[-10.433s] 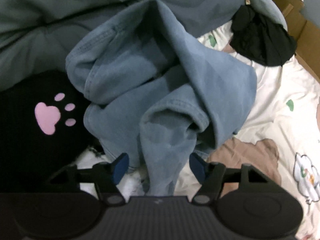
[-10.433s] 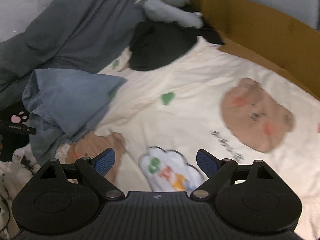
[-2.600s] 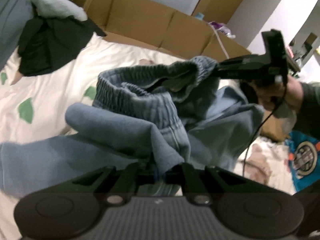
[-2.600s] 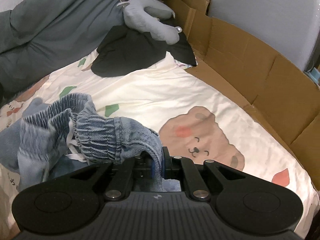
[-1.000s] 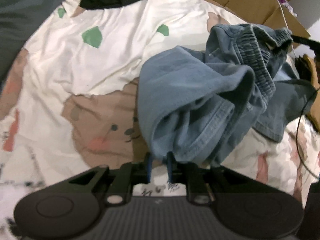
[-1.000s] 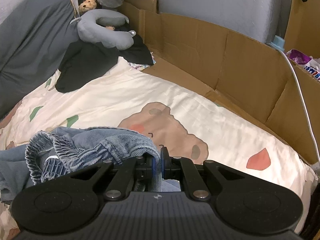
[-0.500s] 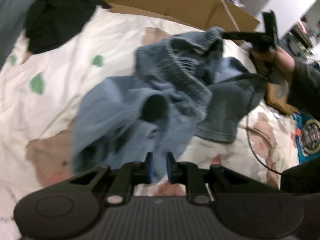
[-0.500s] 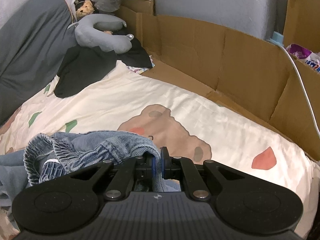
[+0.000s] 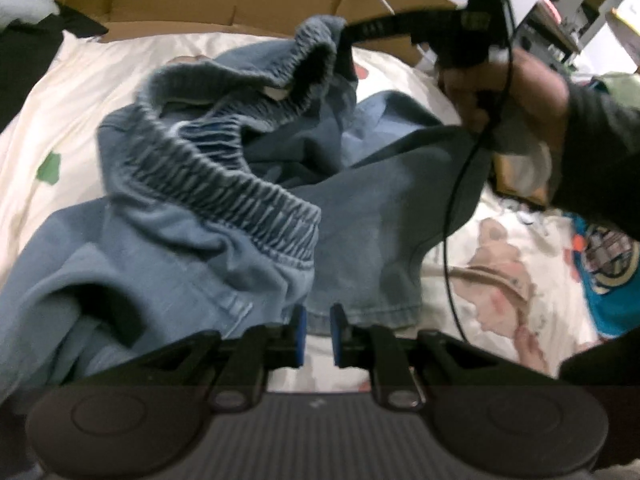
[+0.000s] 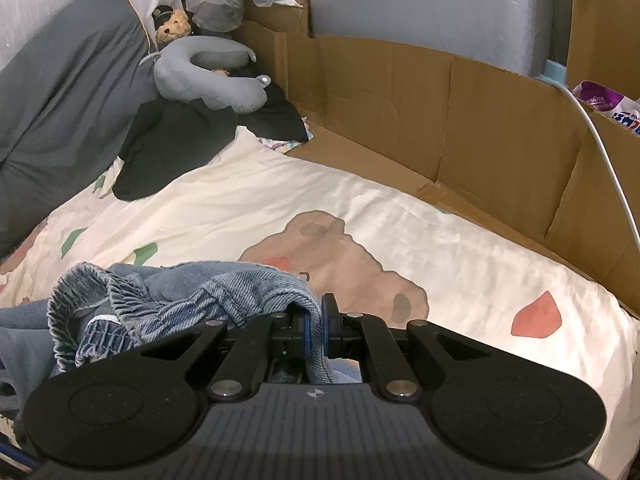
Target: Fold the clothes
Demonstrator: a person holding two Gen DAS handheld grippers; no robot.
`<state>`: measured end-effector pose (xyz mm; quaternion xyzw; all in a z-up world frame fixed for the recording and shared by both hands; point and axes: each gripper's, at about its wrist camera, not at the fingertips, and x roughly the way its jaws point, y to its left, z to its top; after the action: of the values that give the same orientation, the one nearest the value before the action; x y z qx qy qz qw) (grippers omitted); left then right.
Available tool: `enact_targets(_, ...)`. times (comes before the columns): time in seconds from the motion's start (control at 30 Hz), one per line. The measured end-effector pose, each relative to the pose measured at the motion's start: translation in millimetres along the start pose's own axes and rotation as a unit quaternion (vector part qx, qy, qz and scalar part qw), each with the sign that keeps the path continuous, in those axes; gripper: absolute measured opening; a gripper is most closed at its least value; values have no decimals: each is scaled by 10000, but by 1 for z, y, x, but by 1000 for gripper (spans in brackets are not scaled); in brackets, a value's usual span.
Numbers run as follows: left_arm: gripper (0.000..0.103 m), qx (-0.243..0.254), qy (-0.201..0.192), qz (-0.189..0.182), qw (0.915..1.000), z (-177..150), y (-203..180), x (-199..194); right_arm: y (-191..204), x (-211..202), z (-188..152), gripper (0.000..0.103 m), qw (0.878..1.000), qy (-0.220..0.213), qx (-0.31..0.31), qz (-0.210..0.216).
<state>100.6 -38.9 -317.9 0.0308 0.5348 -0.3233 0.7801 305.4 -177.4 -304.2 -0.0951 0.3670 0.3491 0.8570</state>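
Observation:
A pair of blue denim trousers [image 9: 240,208] with a ruched elastic waistband hangs crumpled between my two grippers, above a cream cartoon-print bedsheet [image 9: 80,80]. My left gripper [image 9: 316,320] has its fingers nearly together on a hem edge of the trousers at the very tips. In the right wrist view, my right gripper [image 10: 316,324] is shut on a fold of the waistband, and the trousers [image 10: 180,296] bunch to its left. The left wrist view shows the right gripper [image 9: 348,40] high up, held by a hand [image 9: 520,80], pulling the waistband upward.
Cardboard walls [image 10: 440,120] line the far side of the bedsheet [image 10: 280,200]. A black garment [image 10: 180,136], a grey neck pillow [image 10: 208,76] and a grey duvet [image 10: 60,80] lie at the back left. A black cable [image 9: 452,220] hangs from the right gripper. A teal printed item [image 9: 604,248] lies right.
The left view has swung up and closer to the right gripper, and the waistband now stretches up between the two. The right gripper has barely moved and keeps its hold.

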Motion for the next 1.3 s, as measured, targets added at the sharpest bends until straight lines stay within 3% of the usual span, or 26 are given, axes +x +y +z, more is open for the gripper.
enact_targets(0.1,16,190,9,305,9994,2,-10,15,-2,0,0,4,10000,-27,30,40)
enact_targets(0.47,21,-137,30,754,9971,7,-11,46,-7,2,-2,4,9998,-73,129,151)
enact_targets(0.6,39,-267,66,921,9954,9,-10,59,-9,3,-3,4,9997,-62,153,184)
enact_targets(0.67,41,-235,72,1021,9945,9,-12,64,-10,3,-4,4,9996,-64,163,205)
enact_targets(0.77,37,-245,39,1170,9928,7,-13,69,-11,2,-5,4,9995,-66,178,238)
enact_targets(1.03,16,-163,-203,1034,9943,2,-6,30,-8,-4,-4,4,9993,-105,137,321)
enact_targets(1.17,14,-129,-327,966,9947,-1,-2,10,0,-11,1,4,9991,-166,20,388)
enact_targets(1.3,14,-432,-584,942,9929,-11,17,-30,10,-17,7,4,9986,-223,-132,452)
